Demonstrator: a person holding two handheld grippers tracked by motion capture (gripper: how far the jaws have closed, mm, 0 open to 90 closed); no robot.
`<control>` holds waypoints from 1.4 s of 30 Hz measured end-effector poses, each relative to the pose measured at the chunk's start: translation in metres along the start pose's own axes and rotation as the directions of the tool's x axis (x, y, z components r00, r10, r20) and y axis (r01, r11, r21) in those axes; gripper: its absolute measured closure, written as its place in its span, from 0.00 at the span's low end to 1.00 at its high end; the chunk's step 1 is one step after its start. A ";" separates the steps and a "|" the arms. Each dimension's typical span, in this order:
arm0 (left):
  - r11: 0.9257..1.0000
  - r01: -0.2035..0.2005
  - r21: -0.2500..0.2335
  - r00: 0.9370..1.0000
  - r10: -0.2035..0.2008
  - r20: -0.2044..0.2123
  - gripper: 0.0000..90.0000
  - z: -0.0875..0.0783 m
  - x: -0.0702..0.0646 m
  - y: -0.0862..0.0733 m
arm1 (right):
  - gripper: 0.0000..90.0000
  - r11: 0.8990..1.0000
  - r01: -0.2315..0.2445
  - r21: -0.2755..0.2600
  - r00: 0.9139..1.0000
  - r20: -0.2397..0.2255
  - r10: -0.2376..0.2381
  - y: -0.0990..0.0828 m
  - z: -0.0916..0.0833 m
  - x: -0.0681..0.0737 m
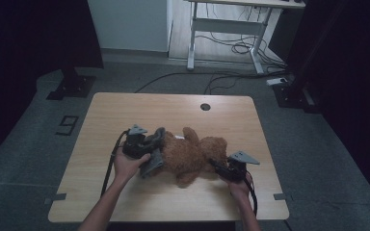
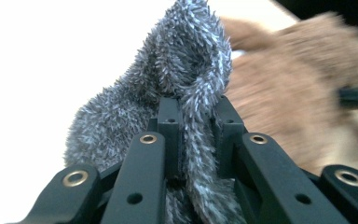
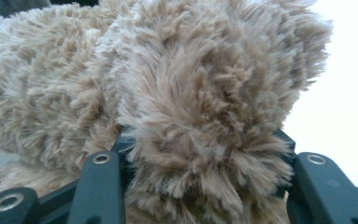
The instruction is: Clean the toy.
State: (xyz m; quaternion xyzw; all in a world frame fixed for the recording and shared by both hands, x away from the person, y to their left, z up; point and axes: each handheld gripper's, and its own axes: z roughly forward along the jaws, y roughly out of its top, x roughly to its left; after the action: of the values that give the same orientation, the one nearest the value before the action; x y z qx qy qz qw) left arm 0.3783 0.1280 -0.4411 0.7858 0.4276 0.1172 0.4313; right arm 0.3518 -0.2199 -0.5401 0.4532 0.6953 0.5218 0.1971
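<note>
Pinching spiky grey fleece garment point(image 2: 186, 70), left fingers point(image 2: 198, 116) clamp tight; right fingers point(image 3: 200, 154) grip shaggy brown teddy point(image 3: 205, 93).

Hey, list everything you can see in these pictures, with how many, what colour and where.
teddy bear: one, brown, lying mid-table between the two grippers
fuzzy fabric piece: one, grey, at the bear's left end
table: one, light wood, round grommet hole near its far edge
desk frame: one, white, on the floor beyond the table
cables: several, black, on the floor under and near the desk
left gripper: one, black, jaws pinching the grey fabric
right gripper: one, black, jaws around a plush part of the bear
forearms: two, coming in from the bottom edge
</note>
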 end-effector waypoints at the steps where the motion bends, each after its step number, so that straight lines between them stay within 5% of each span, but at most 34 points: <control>1: 1.000 -0.027 0.001 0.999 0.027 0.017 0.86 0.003 -0.013 0.005 | 0.54 1.000 -0.003 -0.001 1.000 0.004 0.003 0.000 0.001 0.000; 4: 0.996 -0.087 0.016 0.995 0.086 0.044 0.85 0.015 -0.040 0.012 | 0.54 1.000 -0.010 -0.003 1.000 0.011 0.010 0.001 0.003 0.000; 6: 0.988 -0.137 0.067 0.990 0.136 0.024 0.85 0.033 -0.055 0.009 | 0.54 1.000 -0.010 -0.003 1.000 0.010 0.010 0.001 0.002 0.000; 12: 0.983 -0.174 0.056 0.983 0.176 -0.044 0.86 0.049 -0.053 0.001 | 0.54 1.000 -0.015 -0.013 1.000 0.018 0.016 0.001 0.004 0.001; 17: 0.977 -0.195 0.081 0.973 0.204 -0.112 0.86 0.066 -0.039 0.017 | 0.54 1.000 -0.011 -0.020 0.998 0.063 0.012 0.011 0.022 0.000; 22: 0.977 -0.182 0.109 0.976 0.193 -0.102 0.86 0.073 -0.030 0.031 | 0.54 0.999 -0.019 -0.029 0.998 0.064 0.021 0.015 0.032 -0.005; 26: 0.982 -0.180 0.051 0.976 0.184 -0.113 0.86 0.063 -0.027 0.052 | 0.54 0.999 -0.022 -0.031 0.999 0.044 0.024 0.015 0.034 -0.010; 30: 0.989 -0.136 0.053 0.986 0.140 -0.094 0.86 0.071 -0.023 0.060 | 0.54 1.000 -0.016 -0.026 0.999 0.040 0.017 0.015 0.033 -0.010; 33: 0.986 -0.134 0.104 0.985 0.143 -0.091 0.86 0.088 -0.022 0.050 | 0.53 1.000 -0.006 -0.017 1.000 0.027 0.007 0.015 0.031 -0.011; 38: 0.993 -0.091 0.072 0.995 0.095 -0.041 0.87 0.085 -0.016 0.031 | 0.51 1.000 0.001 -0.003 1.000 0.004 -0.001 0.015 0.029 -0.012; 42: 0.995 -0.089 0.037 0.996 0.090 -0.027 0.88 0.080 -0.018 0.015 | 0.46 1.000 0.013 0.018 1.000 -0.014 -0.013 0.015 0.024 -0.011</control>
State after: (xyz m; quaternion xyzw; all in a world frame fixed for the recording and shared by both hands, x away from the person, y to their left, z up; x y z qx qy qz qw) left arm 0.4198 0.0640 -0.4744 0.8100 0.4002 0.1398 0.4052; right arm 0.3819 -0.2155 -0.5375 0.4468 0.7043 0.5174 0.1914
